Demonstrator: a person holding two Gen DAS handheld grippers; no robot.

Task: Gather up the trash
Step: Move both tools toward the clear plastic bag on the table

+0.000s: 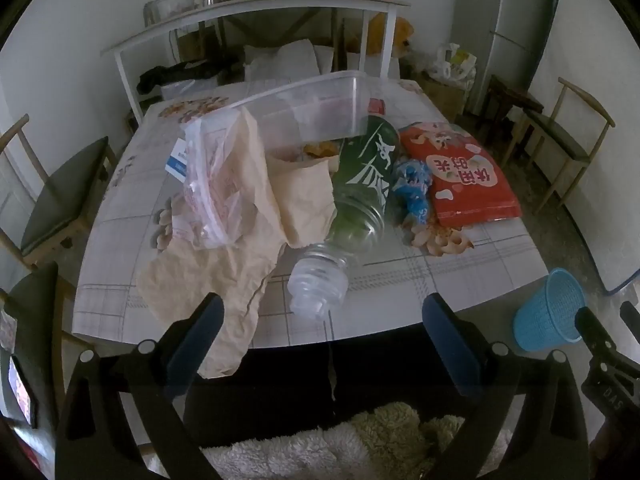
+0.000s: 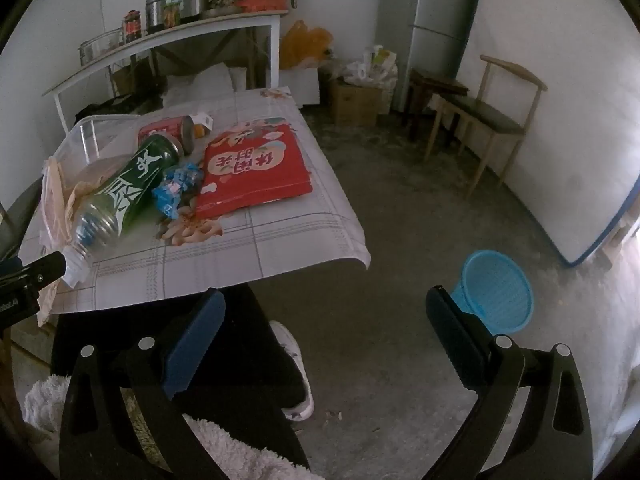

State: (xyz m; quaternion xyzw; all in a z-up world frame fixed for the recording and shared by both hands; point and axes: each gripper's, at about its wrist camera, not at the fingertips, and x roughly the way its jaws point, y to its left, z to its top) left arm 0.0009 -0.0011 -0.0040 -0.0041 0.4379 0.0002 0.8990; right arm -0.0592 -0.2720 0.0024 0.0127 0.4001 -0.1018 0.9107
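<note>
Trash lies on the table (image 1: 400, 300): a green-labelled plastic bottle (image 1: 360, 184) on its side, crumpled beige paper (image 1: 248, 232), a clear plastic bag (image 1: 208, 184), a blue wrapper (image 1: 412, 188) and a red snack bag (image 1: 468, 176). A red can (image 2: 168, 130) lies behind the bottle (image 2: 128, 184). A blue bin (image 2: 496, 292) stands on the floor to the right. My left gripper (image 1: 322, 316) is open and empty at the table's near edge, just short of the bottle's cap. My right gripper (image 2: 324, 316) is open and empty over the floor, left of the bin.
A clear plastic tub (image 1: 312, 108) lies tipped at the back of the table. Chairs stand at the left (image 1: 60, 200) and right (image 2: 488, 120). A white shelf (image 1: 256, 12) with jars is behind. A fridge (image 2: 444, 8) and a cardboard box (image 2: 356, 100) are at back right.
</note>
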